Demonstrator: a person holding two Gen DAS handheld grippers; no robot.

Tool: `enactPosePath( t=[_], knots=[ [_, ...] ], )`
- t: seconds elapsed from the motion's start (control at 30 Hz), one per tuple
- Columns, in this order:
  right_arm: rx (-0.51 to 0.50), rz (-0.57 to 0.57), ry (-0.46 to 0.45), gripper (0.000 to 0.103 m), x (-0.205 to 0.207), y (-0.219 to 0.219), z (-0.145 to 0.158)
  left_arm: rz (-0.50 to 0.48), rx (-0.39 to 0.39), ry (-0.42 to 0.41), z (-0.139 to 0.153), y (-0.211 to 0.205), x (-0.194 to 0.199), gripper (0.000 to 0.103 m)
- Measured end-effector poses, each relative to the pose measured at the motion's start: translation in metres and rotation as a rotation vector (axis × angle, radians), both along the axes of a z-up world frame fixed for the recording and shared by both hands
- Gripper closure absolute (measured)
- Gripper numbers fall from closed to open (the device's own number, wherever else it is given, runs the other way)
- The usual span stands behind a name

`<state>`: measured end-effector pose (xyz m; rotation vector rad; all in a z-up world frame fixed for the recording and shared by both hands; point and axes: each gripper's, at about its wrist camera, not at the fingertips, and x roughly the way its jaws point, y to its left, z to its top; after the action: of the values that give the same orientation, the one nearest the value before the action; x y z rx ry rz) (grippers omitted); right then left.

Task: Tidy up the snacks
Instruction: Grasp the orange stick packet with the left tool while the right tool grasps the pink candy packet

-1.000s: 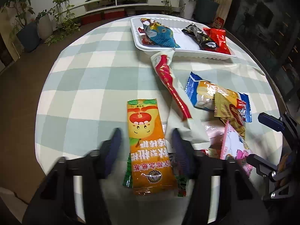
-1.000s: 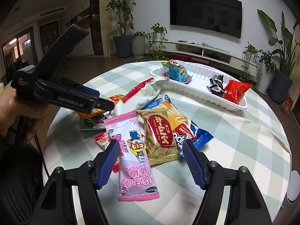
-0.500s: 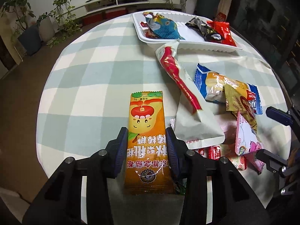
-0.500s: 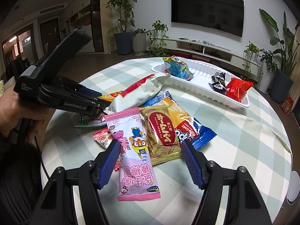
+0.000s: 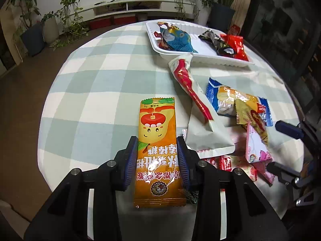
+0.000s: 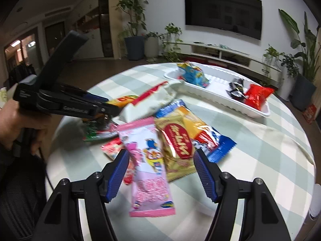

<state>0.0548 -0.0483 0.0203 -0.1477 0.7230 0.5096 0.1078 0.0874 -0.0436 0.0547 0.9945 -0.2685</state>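
Fingers (image 5: 181, 156) of the left gripper (image 5: 157, 156) pinch the long orange foil candy packet (image 5: 157, 140); beside it, a green wrapper (image 6: 94, 133) lies mostly hidden; right gripper (image 6: 159, 170) gapes empty.

Your left tongs (image 5: 157, 156) are matte black, with two angular arms tipped by blue ribbed pads (image 5: 131, 158), and round silver screws sit on the arm joints. Your right tongs (image 6: 160, 172) are built the same: black frame, blue ribbed pads (image 6: 118, 172), silver screws. Seen from the right wrist, the left tool's black body carries small white lettering, too blurred to read, and a thin black cable hangs below your left hand (image 6: 18, 124).
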Motion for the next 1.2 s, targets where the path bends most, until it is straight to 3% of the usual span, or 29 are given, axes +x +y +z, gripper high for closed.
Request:
enactPosePath(
  t=[0.23,0.43,0.5,0.77,1.2],
  knots=[
    [-0.015,0.019,0.066,0.034,0.01,0.007,-0.012,0.008,-0.055,-0.006,0.0,0.008,-0.006,0.067],
    [0.027,0.012,0.137,0.053,0.022,0.002,-0.019,-0.001,-0.079,-0.014,0.001,0.008,-0.009,0.067],
    [0.032,0.019,0.147,0.066,0.022,0.002,-0.02,-0.001,-0.087,-0.016,0.001,0.009,-0.01,0.067],
    [0.03,0.061,0.131,0.072,0.012,0.007,-0.016,-0.003,-0.092,-0.019,0.003,0.009,-0.013,0.067],
    [0.103,0.001,0.077,0.075,0.003,-0.012,0.005,0.011,-0.1,-0.036,0.007,0.01,-0.026,0.067]
  ],
)
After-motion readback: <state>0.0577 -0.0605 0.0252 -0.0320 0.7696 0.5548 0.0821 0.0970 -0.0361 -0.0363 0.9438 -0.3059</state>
